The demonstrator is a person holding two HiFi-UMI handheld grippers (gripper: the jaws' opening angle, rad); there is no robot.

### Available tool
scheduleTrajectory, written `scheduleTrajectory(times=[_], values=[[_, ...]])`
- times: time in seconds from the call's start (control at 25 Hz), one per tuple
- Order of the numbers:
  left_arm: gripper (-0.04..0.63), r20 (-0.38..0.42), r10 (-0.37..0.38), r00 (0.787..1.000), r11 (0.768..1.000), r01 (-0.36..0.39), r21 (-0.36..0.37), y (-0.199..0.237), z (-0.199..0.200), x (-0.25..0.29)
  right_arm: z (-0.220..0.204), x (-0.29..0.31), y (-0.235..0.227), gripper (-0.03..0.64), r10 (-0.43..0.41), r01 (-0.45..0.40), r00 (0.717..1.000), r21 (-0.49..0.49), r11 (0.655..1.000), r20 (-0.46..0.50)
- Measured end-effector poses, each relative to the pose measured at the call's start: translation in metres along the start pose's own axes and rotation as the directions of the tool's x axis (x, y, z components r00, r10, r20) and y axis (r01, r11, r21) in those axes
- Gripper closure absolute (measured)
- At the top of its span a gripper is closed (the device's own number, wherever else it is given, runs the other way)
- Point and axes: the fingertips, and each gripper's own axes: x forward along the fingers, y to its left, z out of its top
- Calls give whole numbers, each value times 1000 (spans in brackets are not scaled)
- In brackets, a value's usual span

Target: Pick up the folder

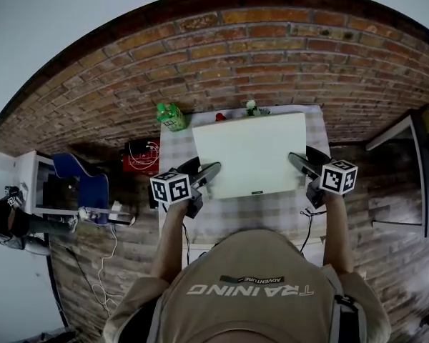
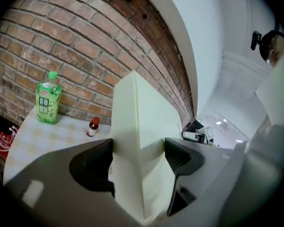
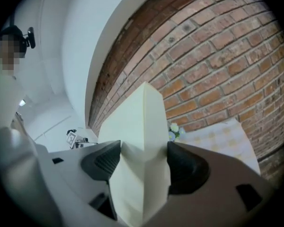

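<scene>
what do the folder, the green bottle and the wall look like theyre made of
Folder: pale cream, matte, stiff with crisp edges; plastic or coated card, cannot tell which. Bottle: glossy see-through green plastic, probably, with a printed label and green cap. Wall: rough matte red-brown brick with pale mortar lines.

My head view looks steeply down on the surface; both close gripper views face the wall, sharing the folder.
</scene>
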Motion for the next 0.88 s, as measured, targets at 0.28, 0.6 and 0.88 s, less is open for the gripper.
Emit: scheduleTrajectory(times=[0.28, 0.6, 0.88], values=[[256, 82, -11, 997, 992, 1, 123, -20, 62, -8, 59, -2, 20, 344, 30, -21, 996, -111, 994, 80], [256, 177, -44, 983, 973, 2, 231, -42, 129, -28, 129, -5, 56, 344, 61, -24, 988, -251, 968, 142], [256, 234, -91, 968, 949, 13, 314, -59, 171, -48, 170, -10, 89, 343, 80, -11, 979, -346, 938, 185]])
